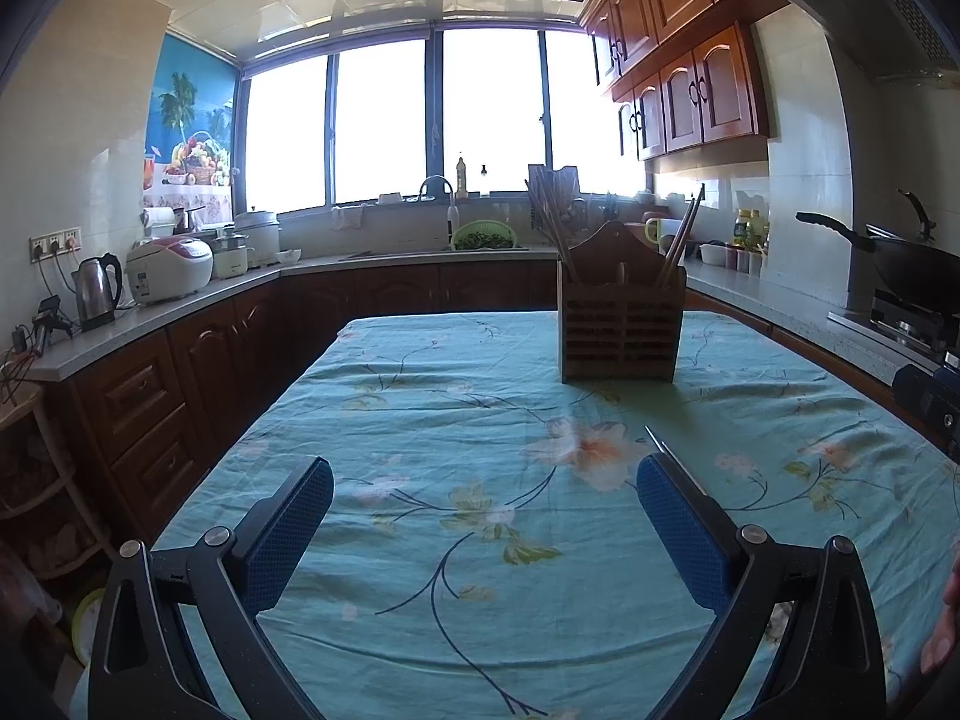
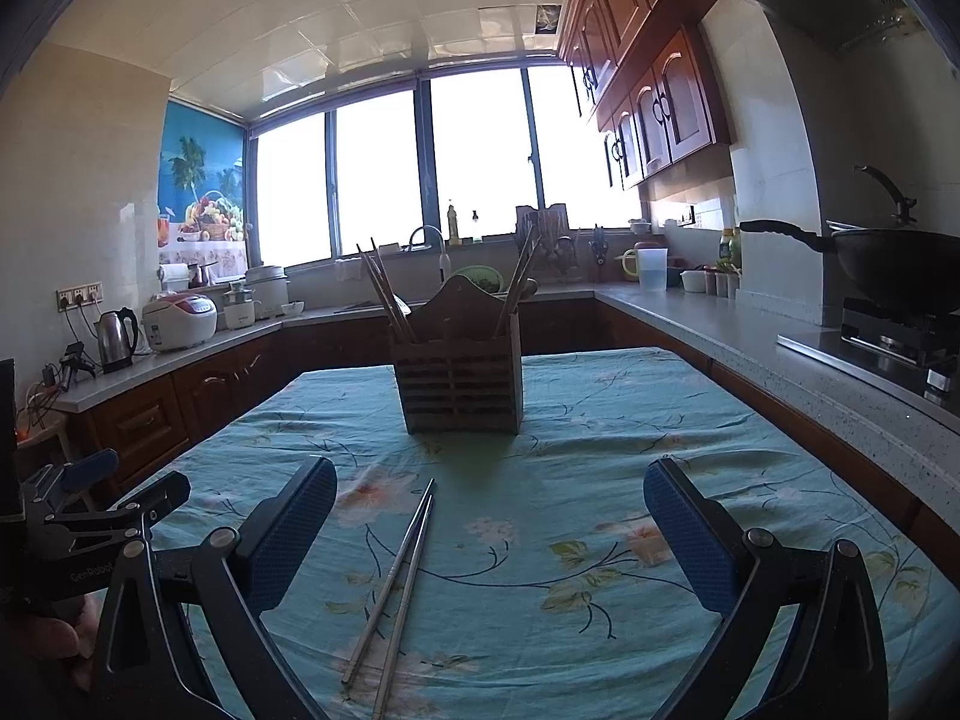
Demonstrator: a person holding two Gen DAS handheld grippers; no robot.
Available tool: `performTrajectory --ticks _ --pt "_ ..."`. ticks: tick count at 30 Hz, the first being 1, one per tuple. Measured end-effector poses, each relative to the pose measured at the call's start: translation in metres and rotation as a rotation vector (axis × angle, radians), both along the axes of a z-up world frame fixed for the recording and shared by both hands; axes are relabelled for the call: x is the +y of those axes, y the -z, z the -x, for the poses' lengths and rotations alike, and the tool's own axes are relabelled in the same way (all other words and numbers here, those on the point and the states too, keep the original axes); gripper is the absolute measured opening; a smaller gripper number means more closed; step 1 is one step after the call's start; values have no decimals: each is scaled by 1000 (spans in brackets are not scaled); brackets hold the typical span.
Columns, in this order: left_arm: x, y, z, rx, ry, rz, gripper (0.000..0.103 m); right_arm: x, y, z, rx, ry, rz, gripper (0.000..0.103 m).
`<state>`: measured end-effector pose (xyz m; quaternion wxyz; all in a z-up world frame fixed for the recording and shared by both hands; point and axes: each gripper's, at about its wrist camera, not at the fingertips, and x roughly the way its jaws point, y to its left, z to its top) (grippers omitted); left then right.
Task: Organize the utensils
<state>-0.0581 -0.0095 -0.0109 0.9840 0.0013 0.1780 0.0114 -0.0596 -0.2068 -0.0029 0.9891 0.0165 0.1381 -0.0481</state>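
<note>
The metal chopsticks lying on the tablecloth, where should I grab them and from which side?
Take the metal chopsticks mid-shaft from above with the open right gripper. They lie flat, side by side, pointing toward the wooden holder, so close across both.

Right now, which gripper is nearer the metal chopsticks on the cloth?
Right. The right gripper is open around the metal chopsticks; the left gripper is open to their left, only a tip showing.
</note>
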Motion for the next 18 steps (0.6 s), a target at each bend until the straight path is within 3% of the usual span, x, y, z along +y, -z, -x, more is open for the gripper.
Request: performTrajectory --ticks 18 --pt "-5 -1 0 4 3 -1 102 -1 1 -1 3 0 -5 103"
